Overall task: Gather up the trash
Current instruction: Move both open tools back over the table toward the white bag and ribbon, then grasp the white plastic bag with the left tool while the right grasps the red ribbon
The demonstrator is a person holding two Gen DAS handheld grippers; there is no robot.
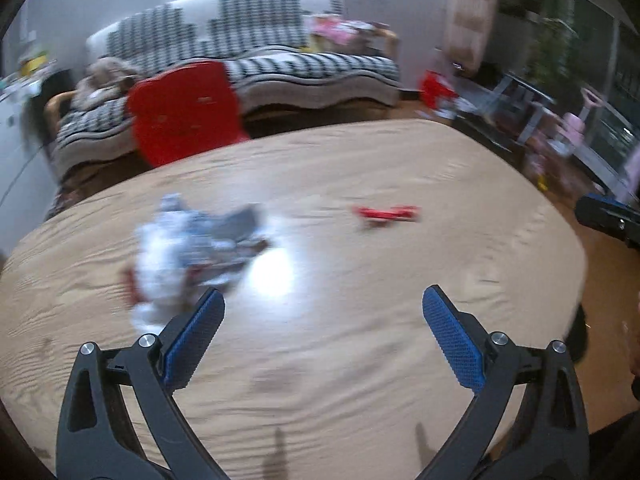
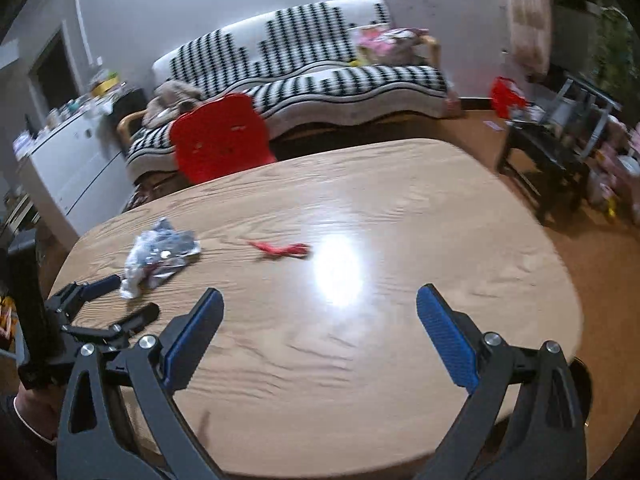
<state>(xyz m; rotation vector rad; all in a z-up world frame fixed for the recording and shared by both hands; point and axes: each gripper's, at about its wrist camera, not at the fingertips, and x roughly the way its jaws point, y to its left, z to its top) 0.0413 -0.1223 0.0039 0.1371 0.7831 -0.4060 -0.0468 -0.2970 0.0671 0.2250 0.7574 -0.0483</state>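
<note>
A crumpled white and grey wrapper lies on the wooden table, just ahead and left of my open, empty left gripper. A small red wrapper lies further out near the table's middle. In the right wrist view the crumpled wrapper is at the table's left side with the left gripper close beside it, and the red wrapper lies ahead. My right gripper is open and empty above the table.
A red chair stands at the table's far edge, a striped sofa behind it. A white cabinet is at left. A dark bench and clutter sit on the floor at right.
</note>
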